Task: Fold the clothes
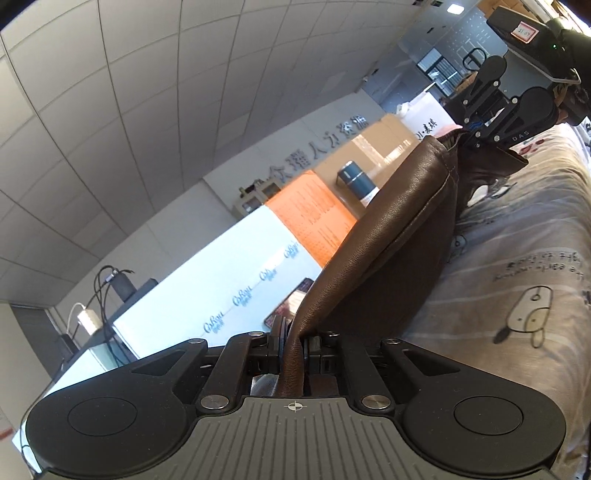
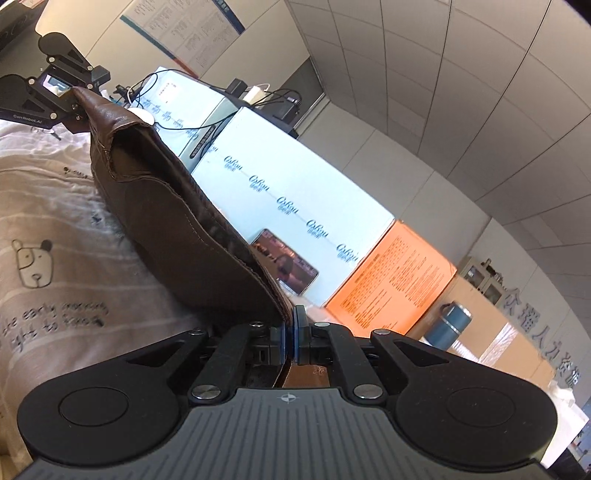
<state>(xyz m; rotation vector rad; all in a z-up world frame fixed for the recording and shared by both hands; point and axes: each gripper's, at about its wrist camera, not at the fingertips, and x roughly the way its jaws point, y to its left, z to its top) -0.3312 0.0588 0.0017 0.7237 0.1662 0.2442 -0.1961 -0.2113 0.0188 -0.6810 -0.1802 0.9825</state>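
Left wrist view: printed bedsheet [image 1: 517,258] with cartoon animals fills the side right of the fingers, and the brown leather garment [image 1: 388,229] rises off it. Past the garment, left of the fingers, a long white box [image 1: 221,273], an orange box [image 1: 314,218] and a brown cardboard box [image 1: 380,147] line up along the bed edge; a blue flask [image 1: 356,179] stands against the cardboard box, and a phone [image 1: 291,301] leans on the white box. Left gripper [image 1: 293,345] pinches one edge of the garment, pads pressed tight on the leather. Right gripper [image 1: 487,134] shows far ahead, clamped on the opposite corner, so the garment hangs stretched between the two. A person's dark headgear [image 1: 561,48] sits behind it.

Right wrist view gives the reverse: sheet [image 2: 55,221] left of the fingers, boxes to the right. Right gripper [image 2: 291,334] has its blue pads [image 2: 298,332] squeezed together on the garment [image 2: 177,221] hem. Only here: cables and a charger [image 2: 255,94] on a dark desk behind the white box [image 2: 295,192], a wall poster [image 2: 184,26], the left gripper [image 2: 68,96] at the far corner. The garment blocks the sheet beneath it.
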